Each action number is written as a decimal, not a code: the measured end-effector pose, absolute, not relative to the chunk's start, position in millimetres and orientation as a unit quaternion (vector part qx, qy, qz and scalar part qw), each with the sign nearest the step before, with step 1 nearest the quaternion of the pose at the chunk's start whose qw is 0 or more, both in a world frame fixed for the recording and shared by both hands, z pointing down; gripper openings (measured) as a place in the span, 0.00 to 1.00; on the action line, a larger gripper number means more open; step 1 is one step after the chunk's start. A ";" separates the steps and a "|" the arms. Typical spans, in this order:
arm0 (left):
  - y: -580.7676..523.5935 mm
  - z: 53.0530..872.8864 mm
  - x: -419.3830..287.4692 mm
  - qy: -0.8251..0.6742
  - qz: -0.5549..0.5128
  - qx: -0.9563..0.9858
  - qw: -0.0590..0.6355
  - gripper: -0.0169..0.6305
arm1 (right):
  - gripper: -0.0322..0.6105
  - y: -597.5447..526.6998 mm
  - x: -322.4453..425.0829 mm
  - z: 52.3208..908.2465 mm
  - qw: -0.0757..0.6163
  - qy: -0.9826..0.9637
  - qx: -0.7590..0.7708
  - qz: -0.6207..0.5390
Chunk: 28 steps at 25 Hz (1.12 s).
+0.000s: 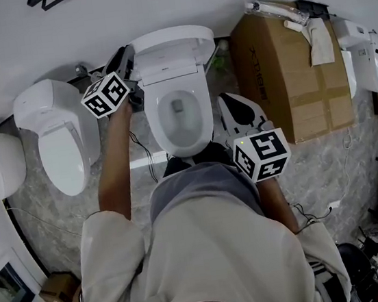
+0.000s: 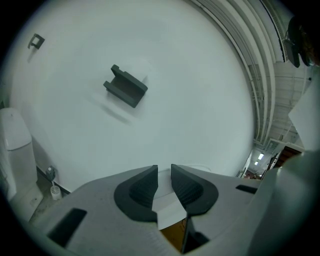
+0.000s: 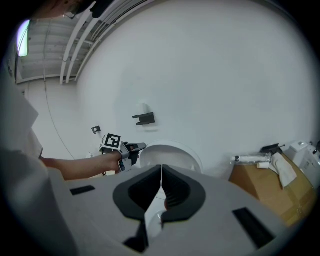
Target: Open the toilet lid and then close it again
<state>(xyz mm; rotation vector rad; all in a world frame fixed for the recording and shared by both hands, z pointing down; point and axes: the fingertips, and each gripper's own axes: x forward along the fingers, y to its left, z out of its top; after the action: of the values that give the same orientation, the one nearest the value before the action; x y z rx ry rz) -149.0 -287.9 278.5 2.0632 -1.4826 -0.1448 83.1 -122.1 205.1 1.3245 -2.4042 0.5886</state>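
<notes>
The toilet lid [image 1: 174, 48] stands raised at the top centre of the head view, leaning back towards the wall above the open bowl [image 1: 181, 117]. It looks like a stiff, smooth, hinged plastic shell, fairly light. It would likely swing freely once tipped forward and could slam, so a hold on the thin free rim, well away from the hinge, seems best. The left gripper [image 1: 127, 55] is at the lid's left rim, and in the left gripper view its jaws are drawn close with the white edge of the lid [image 2: 170, 212] pinched between them. The right gripper [image 1: 232, 103] hangs right of the bowl, apart from the lid, its jaws pressed together on nothing. A cardboard box [image 1: 290, 78] sits at right.
</notes>
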 end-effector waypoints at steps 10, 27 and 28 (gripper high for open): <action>-313.6 275.5 -153.0 -0.560 -0.039 0.780 0.277 0.14 | 0.07 -128.8 89.0 206.6 0.168 -0.839 0.472 0.209; -346.4 273.4 -151.6 -0.554 0.030 0.795 0.246 0.10 | 0.07 -122.5 95.4 212.5 0.170 -0.835 0.474 0.219; -345.7 273.2 -151.4 -0.551 0.033 0.797 0.244 0.10 | 0.07 -121.4 97.3 212.2 0.169 -0.835 0.476 0.219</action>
<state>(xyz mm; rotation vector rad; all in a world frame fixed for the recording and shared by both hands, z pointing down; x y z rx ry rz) -151.4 -345.7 273.2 2.1764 -1.5050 0.0905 97.3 -121.4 212.2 1.3524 -2.3735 0.6236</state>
